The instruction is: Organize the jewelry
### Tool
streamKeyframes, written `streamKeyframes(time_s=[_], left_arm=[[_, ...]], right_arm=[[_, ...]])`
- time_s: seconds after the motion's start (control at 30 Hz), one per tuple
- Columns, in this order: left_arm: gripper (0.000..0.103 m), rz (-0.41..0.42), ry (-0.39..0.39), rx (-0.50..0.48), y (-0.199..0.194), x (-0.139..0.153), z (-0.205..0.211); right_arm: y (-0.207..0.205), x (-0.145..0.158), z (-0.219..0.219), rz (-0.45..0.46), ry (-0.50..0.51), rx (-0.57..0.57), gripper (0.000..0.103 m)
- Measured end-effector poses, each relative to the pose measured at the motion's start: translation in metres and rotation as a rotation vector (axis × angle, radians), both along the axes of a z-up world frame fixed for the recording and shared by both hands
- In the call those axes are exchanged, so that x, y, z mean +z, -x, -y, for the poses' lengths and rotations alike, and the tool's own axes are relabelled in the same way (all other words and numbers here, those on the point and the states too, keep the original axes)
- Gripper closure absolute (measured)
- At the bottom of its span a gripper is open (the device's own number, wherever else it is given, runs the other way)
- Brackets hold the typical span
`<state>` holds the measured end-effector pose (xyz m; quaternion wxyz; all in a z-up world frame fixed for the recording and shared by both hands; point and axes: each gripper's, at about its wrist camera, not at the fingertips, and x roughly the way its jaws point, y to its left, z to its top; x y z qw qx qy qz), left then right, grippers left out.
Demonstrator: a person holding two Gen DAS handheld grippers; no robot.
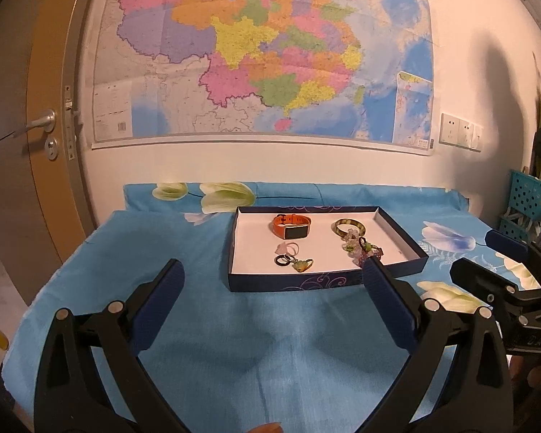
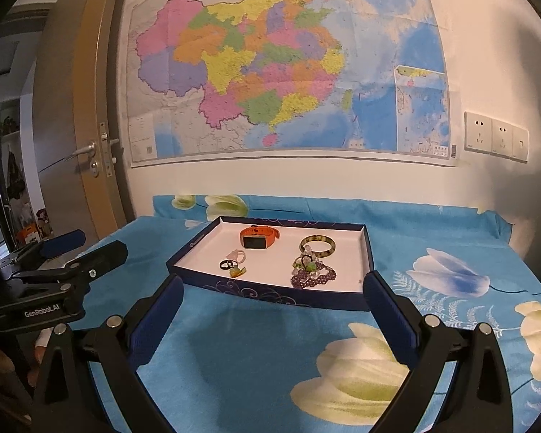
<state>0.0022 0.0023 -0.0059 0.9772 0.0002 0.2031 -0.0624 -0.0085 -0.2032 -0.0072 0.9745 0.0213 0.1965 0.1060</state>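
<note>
A shallow dark blue tray (image 1: pixel 292 282) (image 2: pixel 270 293) with a white floor lies on the blue flowered cloth. In it lie an orange smartwatch (image 1: pixel 291 225) (image 2: pixel 259 237), a green-brown bangle (image 1: pixel 349 226) (image 2: pixel 317 245), a pale pink ring (image 1: pixel 287 249) (image 2: pixel 236 255), a black ring (image 1: pixel 282 260) (image 2: pixel 226 264), a green-yellow pendant (image 1: pixel 302 265) (image 2: pixel 238 271) and a purple bead bracelet (image 2: pixel 313 277) (image 1: pixel 360 257) tangled with green charms. My left gripper (image 1: pixel 272 274) is open, empty, just short of the tray's near wall. My right gripper (image 2: pixel 273 290) is open wide, empty, also before the tray.
The table (image 1: pixel 234 342) stands against a white wall with a large map (image 1: pixel 263 50). A brown door (image 1: pixel 29 126) is at the left. Wall sockets (image 2: pixel 494 137) sit at the right. A blue perforated crate (image 1: pixel 526 202) stands beyond the table's right edge.
</note>
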Motion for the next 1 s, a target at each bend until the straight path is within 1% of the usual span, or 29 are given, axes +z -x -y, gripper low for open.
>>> streamKeyframes(time_s=[0.47, 1.0], left_arm=[[0.006, 0.063, -0.014, 0.034, 0.018, 0.009, -0.004], [0.006, 0.076, -0.019, 0.046, 0.024, 0.012, -0.005]], right_arm=[[0.012, 0.005, 0.002, 0.025, -0.001, -0.029, 0.006], [0.015, 0.006, 0.003, 0.028, -0.003, -0.038, 0.006]])
